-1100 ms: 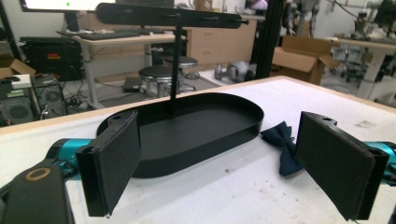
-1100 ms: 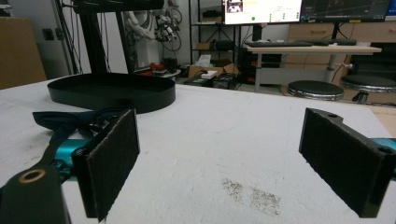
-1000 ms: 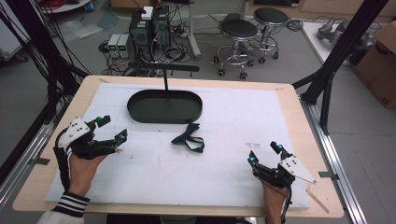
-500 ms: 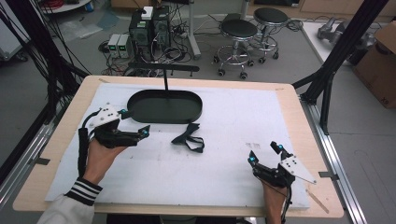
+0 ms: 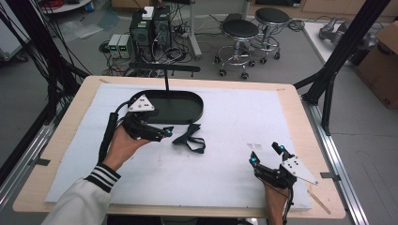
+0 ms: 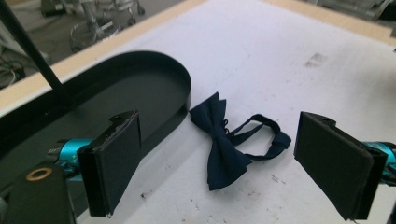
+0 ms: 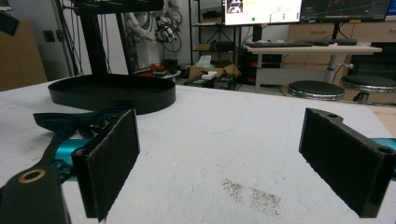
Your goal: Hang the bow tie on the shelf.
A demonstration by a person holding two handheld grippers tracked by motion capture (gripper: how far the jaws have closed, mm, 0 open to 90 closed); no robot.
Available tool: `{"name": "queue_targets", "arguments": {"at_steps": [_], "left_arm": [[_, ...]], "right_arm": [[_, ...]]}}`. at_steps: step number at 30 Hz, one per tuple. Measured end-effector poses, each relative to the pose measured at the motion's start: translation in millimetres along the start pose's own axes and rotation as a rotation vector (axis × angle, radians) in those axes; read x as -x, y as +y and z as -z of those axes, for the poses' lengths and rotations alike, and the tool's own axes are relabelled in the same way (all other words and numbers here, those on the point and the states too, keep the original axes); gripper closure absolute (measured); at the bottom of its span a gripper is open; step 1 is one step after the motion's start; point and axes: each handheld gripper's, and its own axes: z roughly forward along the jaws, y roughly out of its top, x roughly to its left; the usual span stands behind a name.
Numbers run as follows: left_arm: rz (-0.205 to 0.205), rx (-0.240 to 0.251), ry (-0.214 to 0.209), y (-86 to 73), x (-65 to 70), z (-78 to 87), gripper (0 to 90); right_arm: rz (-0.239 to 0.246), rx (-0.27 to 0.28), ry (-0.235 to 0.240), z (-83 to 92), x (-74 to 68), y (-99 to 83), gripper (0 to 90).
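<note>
Since a second ago, we see the left gripper [image 5: 162, 132] has travelled from the left edge of the white mat [image 5: 234, 117] toward the middle, and its tips now sit just beside the dark navy bow tie [image 5: 189, 138], while the right gripper [image 5: 267, 155] has kept its place near the front right corner of the mat. In the high view we find the bow tie lying flat on the mat, just in front of the black oval tray [image 5: 187, 108] and apart from its wall, with its strap looped out to the right. From the left gripper view we look between two pads held wide apart, and the bow tie [image 6: 220, 144] lies on the mat between and beyond them, untouched, its strap curling toward the right pad; the tray [image 6: 154, 84] curves in just behind the left pad, close to the bow's upper wing. A thin black post [image 5: 166, 80] rises from the far side of the tray. From the right gripper view we see its jaws also spread wide with nothing between them but bare mat and a small dark smudge [image 7: 252, 193]; the tray [image 7: 116, 95] and the bow tie [image 7: 65, 120] sit farther off at the left. We note the wooden table [image 5: 291, 93] edging the mat, two round stools [image 5: 239, 30] on the floor beyond it, and a striped sleeve cuff [image 5: 104, 176] on the left arm.
</note>
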Motion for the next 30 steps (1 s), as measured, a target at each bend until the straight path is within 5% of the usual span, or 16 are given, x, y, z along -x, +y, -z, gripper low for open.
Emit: {"name": "queue_targets", "arguments": {"at_steps": [5,16,23,30], "left_arm": [[0.018,-0.104,0.04,8.8,3.8,-25.3,17.7],[0.029,-0.24,0.041,7.0,12.3,-59.7,19.3],[0.068,-0.3,0.045,4.2,9.9,-78.1,23.6],[0.063,-0.351,0.043,0.7,13.1,-98.0,24.5]], "right_arm": [[0.001,-0.001,-0.001,0.2,-0.1,-0.1,11.3],[0.003,-0.002,-0.004,0.3,-0.5,-0.1,11.2],[0.001,0.0,-0.004,0.2,-0.2,-0.1,11.3],[-0.003,-0.001,-0.004,0.3,-0.2,-0.1,11.3]]}}
